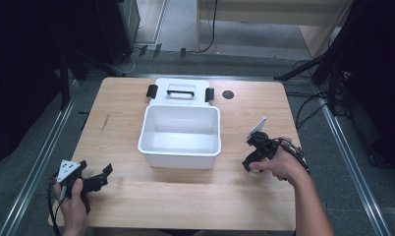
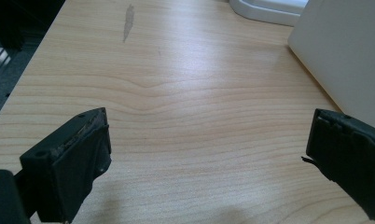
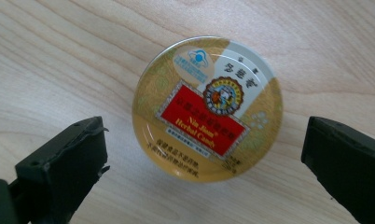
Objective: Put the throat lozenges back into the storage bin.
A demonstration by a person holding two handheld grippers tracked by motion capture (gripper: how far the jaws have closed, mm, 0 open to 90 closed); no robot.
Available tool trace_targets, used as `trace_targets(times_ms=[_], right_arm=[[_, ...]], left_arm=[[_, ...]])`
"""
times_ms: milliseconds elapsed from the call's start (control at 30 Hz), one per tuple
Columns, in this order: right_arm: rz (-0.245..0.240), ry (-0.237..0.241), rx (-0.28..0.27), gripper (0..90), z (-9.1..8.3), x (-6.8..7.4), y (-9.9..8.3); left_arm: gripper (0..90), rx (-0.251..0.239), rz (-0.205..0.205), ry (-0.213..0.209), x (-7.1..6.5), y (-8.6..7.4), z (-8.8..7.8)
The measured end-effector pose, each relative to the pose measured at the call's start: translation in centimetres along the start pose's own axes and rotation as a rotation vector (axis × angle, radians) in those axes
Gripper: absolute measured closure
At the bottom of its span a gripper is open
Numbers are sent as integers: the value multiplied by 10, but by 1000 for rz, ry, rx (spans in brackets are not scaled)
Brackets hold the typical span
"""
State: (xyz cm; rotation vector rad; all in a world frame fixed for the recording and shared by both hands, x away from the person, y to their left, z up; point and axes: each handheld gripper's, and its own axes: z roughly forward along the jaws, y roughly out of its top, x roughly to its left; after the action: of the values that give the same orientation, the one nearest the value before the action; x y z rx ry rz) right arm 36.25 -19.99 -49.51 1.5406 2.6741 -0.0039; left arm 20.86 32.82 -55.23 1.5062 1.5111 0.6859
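Candy tin, round and gold with a red label, lay flat on the wooden table, and the right gripper hung straight above it with its jaws spread wide, one on either side of the tin and neither touching it. In the high view the right gripper pointed down at the table's right part, to the right of the white bin, and the tin there was hidden beneath the hand. The bin stood open at the table's middle, its lid with a black handle and two black latches lying just behind it. The left gripper rested low near the table's front left corner, well apart from the bin; its own view showed the jaws wide apart over bare wood, with the bin's white wall at the right.
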Motion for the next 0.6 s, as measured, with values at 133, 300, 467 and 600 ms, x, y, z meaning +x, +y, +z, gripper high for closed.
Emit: trace_targets(times_ms=[133, 300, 467, 600], right_arm=[[19, -20, 3, 78, 6, 1, 5], [25, -22, -14, 205, 9, 1, 6], [32, -12, -28, 207, 4, 0, 6], [39, -15, -67, 207, -11, -3, 6]], left_arm=[[2, 1, 0, -2, 0, 0, 0], [2, 5, -2, -6, 1, 0, 0], [2, 6, -1, -5, 0, 0, 0], [2, 7, 1, -4, 0, 0, 0]])
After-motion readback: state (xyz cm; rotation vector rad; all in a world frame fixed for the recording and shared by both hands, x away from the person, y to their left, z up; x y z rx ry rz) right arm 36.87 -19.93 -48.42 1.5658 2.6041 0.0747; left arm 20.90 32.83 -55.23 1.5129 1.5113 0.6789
